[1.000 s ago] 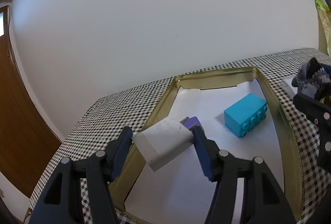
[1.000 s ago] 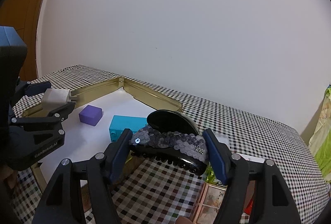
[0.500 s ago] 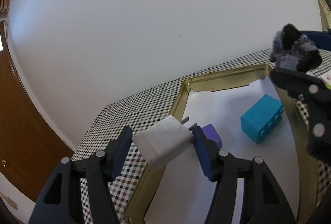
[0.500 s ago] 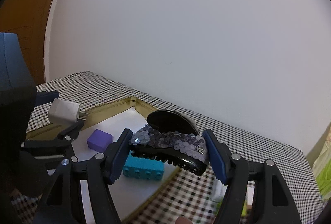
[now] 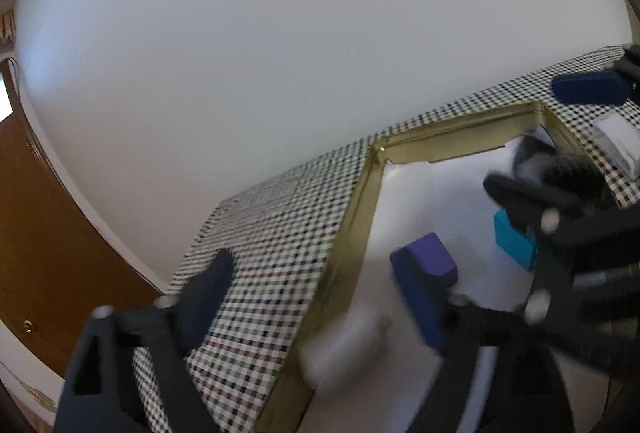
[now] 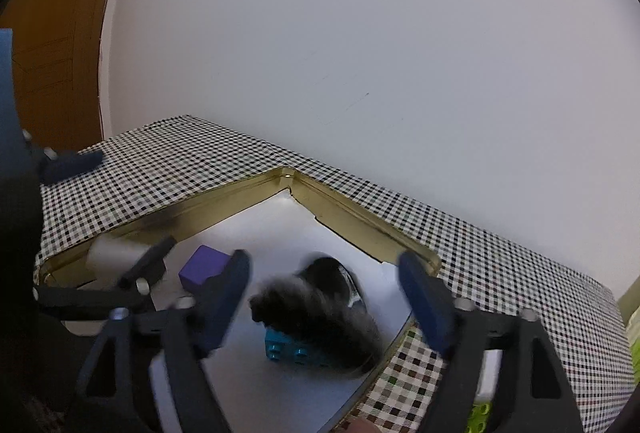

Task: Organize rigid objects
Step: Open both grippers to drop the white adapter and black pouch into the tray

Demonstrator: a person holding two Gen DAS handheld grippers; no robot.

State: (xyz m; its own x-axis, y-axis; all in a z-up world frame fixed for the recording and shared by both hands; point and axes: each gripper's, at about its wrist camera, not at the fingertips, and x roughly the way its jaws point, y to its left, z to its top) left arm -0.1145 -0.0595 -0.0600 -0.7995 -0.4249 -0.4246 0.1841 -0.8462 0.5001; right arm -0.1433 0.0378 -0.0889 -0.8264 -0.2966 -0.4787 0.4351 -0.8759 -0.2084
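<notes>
A gold-rimmed tray [image 5: 460, 131] lined with white paper holds a purple block [image 5: 434, 261] and a teal brick [image 5: 514, 243]. My left gripper [image 5: 316, 297] is opening. The white charger [image 5: 344, 345] is a blur below its jaws, free of the pads, at the tray's near left edge. My right gripper [image 6: 324, 305] is opening too. The black sequinned hair clip [image 6: 316, 317] is blurred between its spread fingers, touching neither pad, over the teal brick [image 6: 296, 351]. The right wrist view also shows the purple block [image 6: 204, 267] and the charger [image 6: 112, 253].
A black-and-white checked cloth [image 5: 280, 217] covers the table, which ends at a white wall behind. A brown door [image 5: 48, 233] stands to the left. A white packet [image 5: 616, 145] lies right of the tray. Something green [image 6: 480, 411] sits at the near right.
Both grippers have spread their jaws. The charger has dropped out of the left one and the hair clip out of the right one, both towards the tray. Both hands have shifted over the tray.
</notes>
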